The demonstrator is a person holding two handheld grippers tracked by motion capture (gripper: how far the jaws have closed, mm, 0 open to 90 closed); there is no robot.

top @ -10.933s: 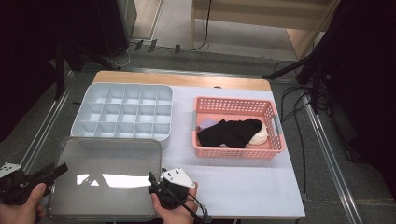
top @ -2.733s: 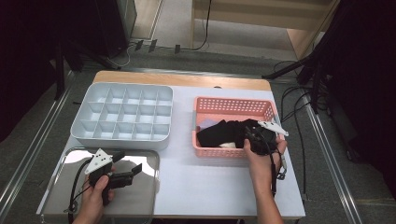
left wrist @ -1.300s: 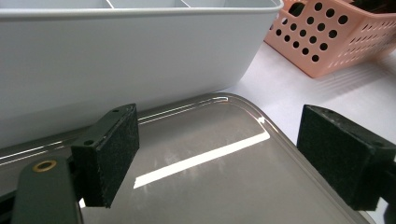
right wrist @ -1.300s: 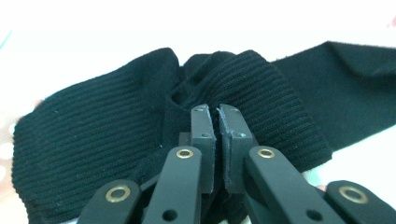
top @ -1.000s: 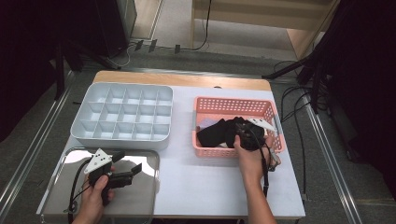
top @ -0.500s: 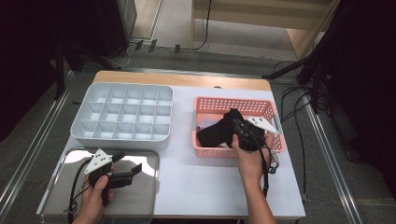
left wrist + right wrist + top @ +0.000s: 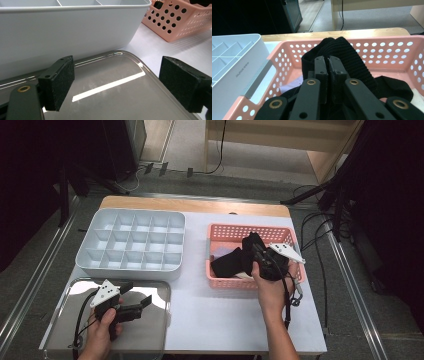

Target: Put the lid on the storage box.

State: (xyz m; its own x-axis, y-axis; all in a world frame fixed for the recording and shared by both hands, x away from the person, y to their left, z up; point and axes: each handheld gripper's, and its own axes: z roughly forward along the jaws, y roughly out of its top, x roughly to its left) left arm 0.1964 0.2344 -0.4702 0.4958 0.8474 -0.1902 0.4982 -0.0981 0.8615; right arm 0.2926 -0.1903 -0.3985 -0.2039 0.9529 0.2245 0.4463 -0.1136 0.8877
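The right claw (image 7: 256,251) is standing over the pink perforated plastic basket (image 7: 220,232), which is sitting near the right edge of the table (image 7: 225,315). In the right gripper view the jaws are pressed almost together, pinching a fold of black ribbed knit cloth (image 7: 352,56); the fold is rising above the basket's far wall. The remainder of the black cloth (image 7: 230,265) is lying inside the basket, along with a pale item (image 7: 289,86) that is too hidden to identify.

The left claw (image 7: 137,300) is hovering over the shiny rectangular metal tray (image 7: 155,330) at the near left corner of the table. Its jaws are spread wide, with nothing between them; the felt-faced pads (image 7: 60,82) are facing each other above the tray's reflective floor.

The grey plastic divided organiser box (image 7: 132,242) is sitting toward the far left corner of the table, just beyond the tray and well apart from the basket. Its compartments are showing no contents. White table surface is lying between the box and the basket.
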